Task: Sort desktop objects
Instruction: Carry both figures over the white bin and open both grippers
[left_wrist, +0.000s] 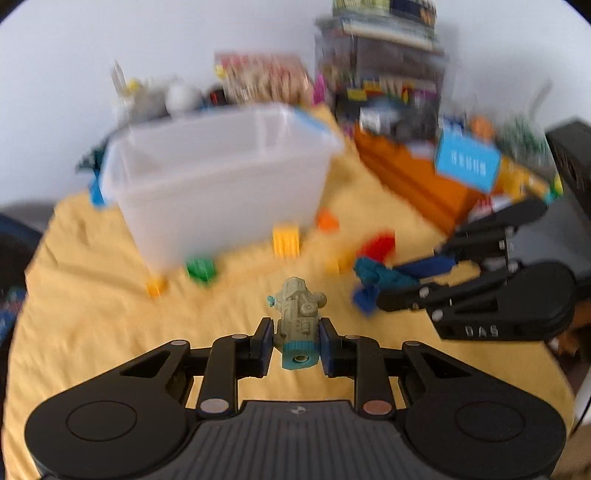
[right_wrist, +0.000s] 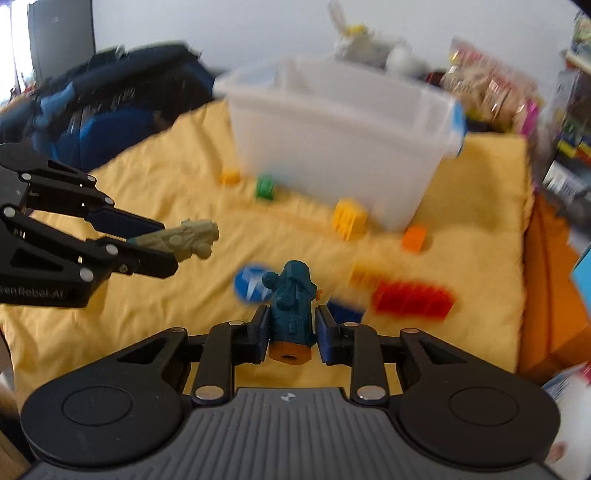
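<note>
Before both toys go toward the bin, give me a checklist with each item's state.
1. Left gripper shut on the beige toy vehicle: ok.
2. Right gripper shut on the teal toy vehicle: ok.
3. Both toys lifted clear of the yellow cloth: cannot tell, the views are blurred.
4. Clear plastic bin has its top open: ok.
5. Bin's inside free of clutter: cannot tell.
6. Loose bricks such as the red brick still unsorted on the cloth: not ok.
</note>
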